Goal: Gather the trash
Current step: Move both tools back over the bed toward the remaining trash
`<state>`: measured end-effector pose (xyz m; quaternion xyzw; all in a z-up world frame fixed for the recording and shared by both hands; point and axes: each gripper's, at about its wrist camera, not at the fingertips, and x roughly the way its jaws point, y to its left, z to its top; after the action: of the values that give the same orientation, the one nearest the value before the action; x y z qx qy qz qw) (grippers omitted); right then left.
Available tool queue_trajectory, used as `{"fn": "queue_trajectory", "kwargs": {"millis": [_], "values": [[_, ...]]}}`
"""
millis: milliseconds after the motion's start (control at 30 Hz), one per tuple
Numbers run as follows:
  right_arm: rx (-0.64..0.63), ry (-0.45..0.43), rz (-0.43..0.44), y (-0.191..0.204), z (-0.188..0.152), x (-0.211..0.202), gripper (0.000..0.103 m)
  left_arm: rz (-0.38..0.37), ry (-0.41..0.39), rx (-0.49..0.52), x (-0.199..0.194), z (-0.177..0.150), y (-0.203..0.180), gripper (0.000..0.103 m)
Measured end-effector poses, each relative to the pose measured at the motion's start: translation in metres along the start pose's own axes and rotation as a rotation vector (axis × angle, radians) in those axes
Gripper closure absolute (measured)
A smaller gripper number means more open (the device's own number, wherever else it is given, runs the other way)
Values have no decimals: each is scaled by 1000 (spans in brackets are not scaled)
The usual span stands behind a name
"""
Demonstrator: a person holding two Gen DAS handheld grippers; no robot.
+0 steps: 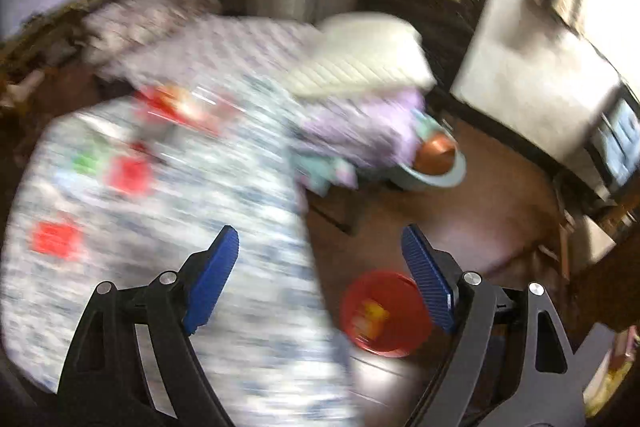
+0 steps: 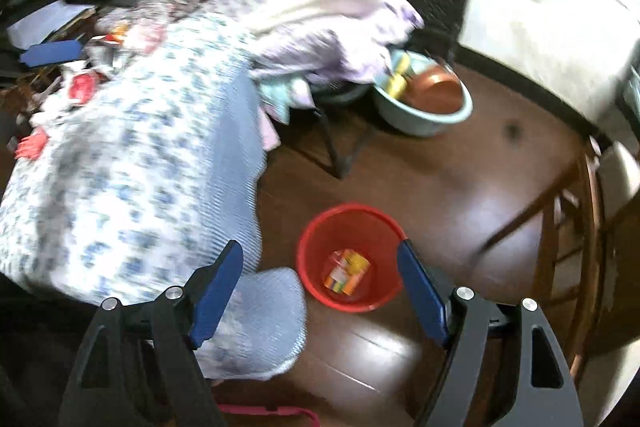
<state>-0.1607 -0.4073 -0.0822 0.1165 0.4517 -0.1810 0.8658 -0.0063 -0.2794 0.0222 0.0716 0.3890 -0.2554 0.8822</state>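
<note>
Right hand-held gripper (image 2: 320,267) wide open, empty, red bin (image 2: 350,257) between its fingers below.

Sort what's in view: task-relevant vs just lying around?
Job:
red bin on floor, colourful wrapper inside
red wrappers on floral bedcover
both tools open, empty

Lying about:
teal basin, copper bowl inside
folded quilts
wooden chair

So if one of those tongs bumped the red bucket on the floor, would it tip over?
Probably it would slide or tip easily. The red bucket looks like thin plastic and holds only a small colourful packet, so it is likely light. It stands on smooth, shiny wooden floor, which offers little grip.
</note>
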Motion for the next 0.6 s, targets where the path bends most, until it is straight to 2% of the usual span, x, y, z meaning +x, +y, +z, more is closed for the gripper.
{"fn": "queue_trajectory", "kwargs": {"millis": [67,167,200,267,300,400,500,600], "values": [[-36,-14,26,24,7,-7,23,125,-69,10,-22,6,44,7],[-109,-36,83,71,25,-16,23,345,-119,-20,-39,8,125,7],[-146,-47,102,93,34,-19,23,370,-121,-48,-40,7,147,7],[-201,-69,137,129,51,-25,22,385,-112,-139,-41,3,197,7],[-235,-79,165,152,63,-29,18,383,-103,-203,-41,-2,225,7],[-291,-94,272,210,92,-38,12,381,-101,-376,-42,-14,289,7],[-336,-124,324,260,115,-38,9,409,-93,-466,-45,-19,328,7],[-374,-119,354,313,139,-17,9,413,-110,-522,-54,-22,350,7]]}}
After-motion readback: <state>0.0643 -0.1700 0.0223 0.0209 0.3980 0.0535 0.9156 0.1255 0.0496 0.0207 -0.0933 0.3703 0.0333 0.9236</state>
